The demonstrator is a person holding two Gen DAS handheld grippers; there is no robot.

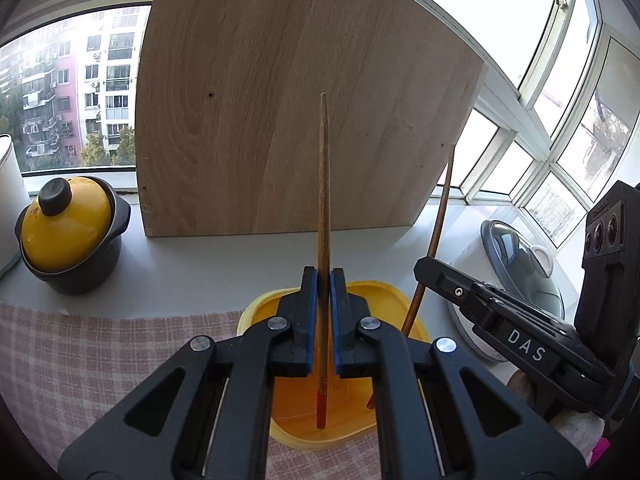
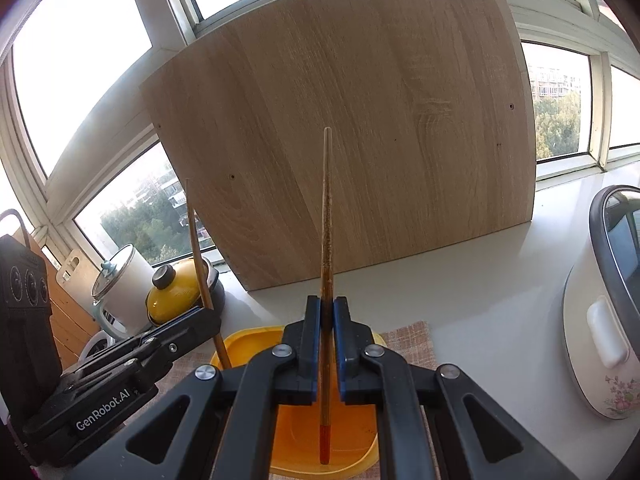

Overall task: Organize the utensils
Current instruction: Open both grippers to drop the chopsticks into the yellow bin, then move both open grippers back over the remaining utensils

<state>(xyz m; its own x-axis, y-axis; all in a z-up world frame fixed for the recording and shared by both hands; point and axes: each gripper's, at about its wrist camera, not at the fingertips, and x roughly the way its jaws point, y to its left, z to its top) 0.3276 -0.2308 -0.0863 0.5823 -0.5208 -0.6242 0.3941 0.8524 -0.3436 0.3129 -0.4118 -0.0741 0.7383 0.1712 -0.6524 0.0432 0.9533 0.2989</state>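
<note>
My left gripper (image 1: 324, 276) is shut on a brown wooden chopstick (image 1: 324, 200) that stands nearly upright, its red lower end hanging inside a yellow plastic container (image 1: 256, 312). My right gripper (image 2: 327, 306) is shut on a second chopstick (image 2: 327, 220), whose red end also hangs inside the yellow container (image 2: 248, 340). In the left wrist view the right gripper (image 1: 424, 270) comes in from the right with its chopstick (image 1: 442, 216) slanting up. In the right wrist view the left gripper (image 2: 210, 316) comes in from the left, its chopstick (image 2: 194, 240) rising behind it.
A wooden board (image 1: 300, 100) leans against the window at the back. A yellow-lidded dark clay pot (image 1: 70, 236) stands left, a white rice cooker (image 2: 604, 320) right. A checked cloth (image 1: 100, 360) lies under the container. A white pot (image 2: 124, 284) stands beyond the clay pot.
</note>
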